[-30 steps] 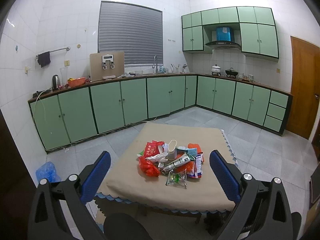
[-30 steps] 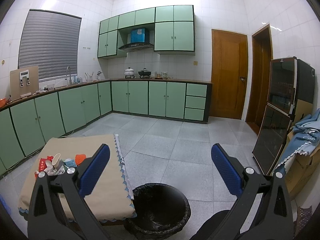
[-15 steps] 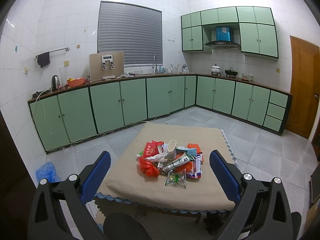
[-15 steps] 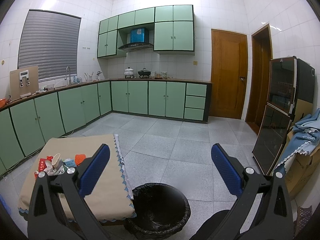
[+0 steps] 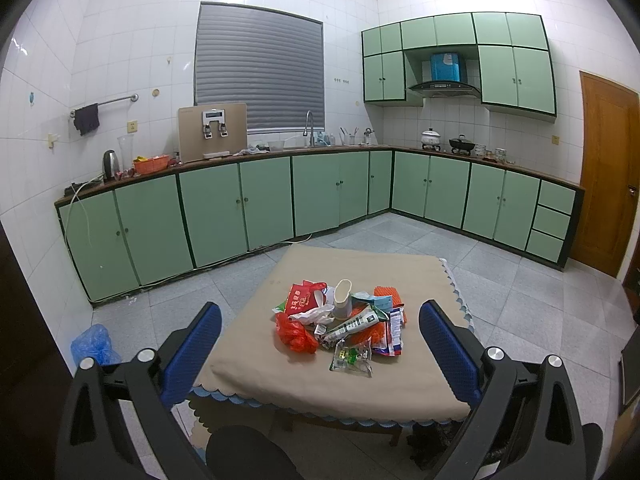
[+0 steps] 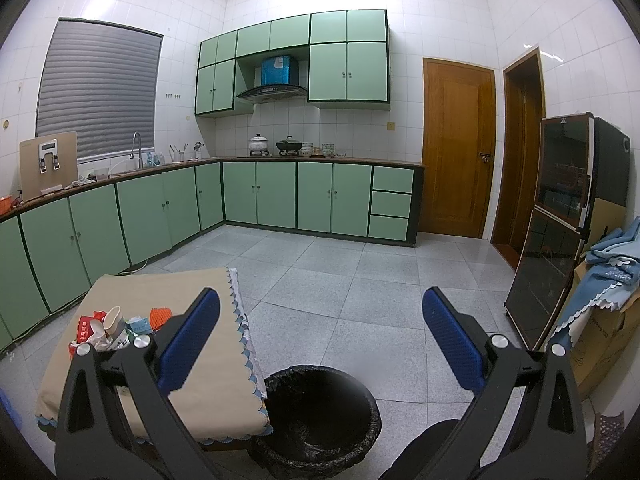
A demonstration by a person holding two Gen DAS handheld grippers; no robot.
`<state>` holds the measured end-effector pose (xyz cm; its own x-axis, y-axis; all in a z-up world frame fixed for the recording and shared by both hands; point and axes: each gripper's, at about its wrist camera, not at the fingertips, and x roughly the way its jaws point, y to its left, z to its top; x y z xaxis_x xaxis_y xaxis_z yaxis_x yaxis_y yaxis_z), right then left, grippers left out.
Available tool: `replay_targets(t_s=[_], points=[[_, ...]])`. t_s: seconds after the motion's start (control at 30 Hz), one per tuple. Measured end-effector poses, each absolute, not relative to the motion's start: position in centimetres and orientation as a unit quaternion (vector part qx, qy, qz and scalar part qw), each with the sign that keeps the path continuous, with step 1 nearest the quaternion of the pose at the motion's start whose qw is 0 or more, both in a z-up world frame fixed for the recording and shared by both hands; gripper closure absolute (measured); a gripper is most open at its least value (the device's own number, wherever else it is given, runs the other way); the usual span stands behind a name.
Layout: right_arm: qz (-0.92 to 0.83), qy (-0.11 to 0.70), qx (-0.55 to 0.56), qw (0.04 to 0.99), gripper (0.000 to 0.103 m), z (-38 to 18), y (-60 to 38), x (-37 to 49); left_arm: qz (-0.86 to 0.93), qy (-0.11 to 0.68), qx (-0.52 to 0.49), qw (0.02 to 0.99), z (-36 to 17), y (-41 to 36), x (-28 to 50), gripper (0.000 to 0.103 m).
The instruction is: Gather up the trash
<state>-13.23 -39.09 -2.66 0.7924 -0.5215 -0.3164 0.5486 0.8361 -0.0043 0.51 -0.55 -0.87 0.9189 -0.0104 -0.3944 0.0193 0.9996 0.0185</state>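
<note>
Your left gripper (image 5: 320, 344) carries two blue pads (image 5: 192, 354) with a fine dimpled texture, each mounted on a matte black angular arm pierced by a triangular cutout. Round silver screws (image 5: 495, 353) cap the joints, two to a side. Your right gripper (image 6: 320, 342) is built the same way: textured blue pads (image 6: 452, 346), black arms, silver screw heads (image 6: 499, 341) at the pivots. A rounded dark shape, too dim to identify, sits at the bottom edge of each view.
</note>
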Motion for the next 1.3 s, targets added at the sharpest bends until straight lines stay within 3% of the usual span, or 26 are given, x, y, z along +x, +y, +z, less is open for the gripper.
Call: replay_targets(t_s=[1.3], points=[[-0.283, 0.167, 0.037, 0.944, 0.005, -3.7, -39.1, -12.0, -0.014, 0.208, 0.015, 0.978, -1.4, -0.7, 1.1, 0.006]])
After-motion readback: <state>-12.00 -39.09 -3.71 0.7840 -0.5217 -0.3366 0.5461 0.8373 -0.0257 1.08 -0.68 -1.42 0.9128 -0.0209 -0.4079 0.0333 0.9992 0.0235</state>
